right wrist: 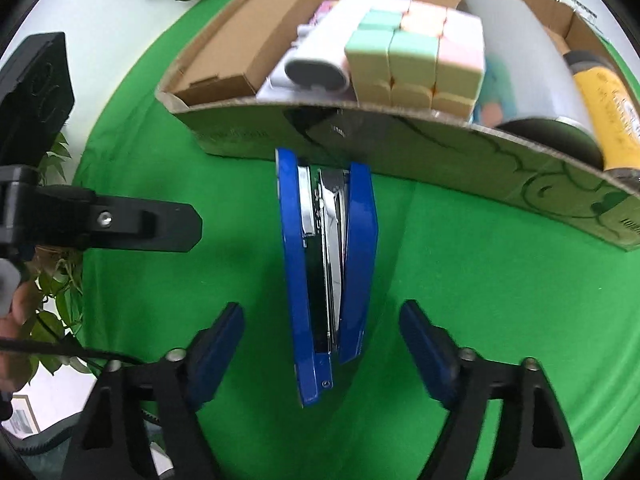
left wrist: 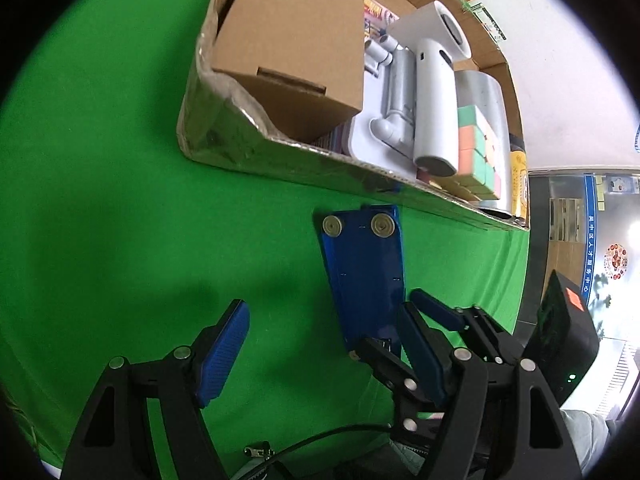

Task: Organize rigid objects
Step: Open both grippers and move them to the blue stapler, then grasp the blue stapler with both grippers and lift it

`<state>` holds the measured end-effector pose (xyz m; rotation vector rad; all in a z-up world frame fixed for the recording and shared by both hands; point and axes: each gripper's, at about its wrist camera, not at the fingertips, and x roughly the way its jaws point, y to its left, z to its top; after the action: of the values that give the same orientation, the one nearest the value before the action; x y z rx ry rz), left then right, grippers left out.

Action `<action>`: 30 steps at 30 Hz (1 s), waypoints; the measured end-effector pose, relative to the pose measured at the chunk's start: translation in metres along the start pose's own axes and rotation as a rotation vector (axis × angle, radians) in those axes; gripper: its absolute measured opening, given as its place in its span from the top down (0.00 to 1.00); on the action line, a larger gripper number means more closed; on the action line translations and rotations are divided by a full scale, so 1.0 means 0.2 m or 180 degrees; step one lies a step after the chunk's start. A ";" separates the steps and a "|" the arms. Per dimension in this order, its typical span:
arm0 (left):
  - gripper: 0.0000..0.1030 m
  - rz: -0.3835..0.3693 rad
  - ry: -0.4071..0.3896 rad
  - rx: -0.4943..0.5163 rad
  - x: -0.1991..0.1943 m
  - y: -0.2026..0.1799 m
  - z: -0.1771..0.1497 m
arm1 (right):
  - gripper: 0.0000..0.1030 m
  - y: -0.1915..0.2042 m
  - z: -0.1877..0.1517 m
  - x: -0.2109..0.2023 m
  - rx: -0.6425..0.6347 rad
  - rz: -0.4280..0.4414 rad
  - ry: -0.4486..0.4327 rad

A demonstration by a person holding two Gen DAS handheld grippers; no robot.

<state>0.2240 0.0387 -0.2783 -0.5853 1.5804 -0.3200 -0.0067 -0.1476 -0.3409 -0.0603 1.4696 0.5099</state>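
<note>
Blue stapler point(right wrist: 329, 276) lying on its side on green cloth point(right wrist: 480, 300), just outside cardboard box point(right wrist: 400, 152). Right gripper point(right wrist: 322, 340) straddling it, fingers spread; left gripper point(left wrist: 320, 352) spread, idling. Risk: off-centre pinch making stapler pivot, slip.

left gripper point(left wrist: 320, 354) | black frame | blue ribbed pads point(left wrist: 224, 354) | silver screws

We read one sign with confidence: a blue vertical banner point(left wrist: 591, 236) in the background of the left wrist view, white characters "人才服务中心". The yellow can point(right wrist: 608, 108) and the cardboard box wall point(right wrist: 400, 144) carry printing too blurred for us to read.
</note>
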 end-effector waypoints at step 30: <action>0.27 0.0011 0.0352 -0.0097 0.39 -0.26 -0.10 | 0.69 -0.33 -0.17 0.03 0.0687 0.0966 0.0329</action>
<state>0.2132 -0.0487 -0.3138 -0.5968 1.6950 -0.3311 -0.0134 -0.2163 -0.3685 0.3151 1.6372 0.5961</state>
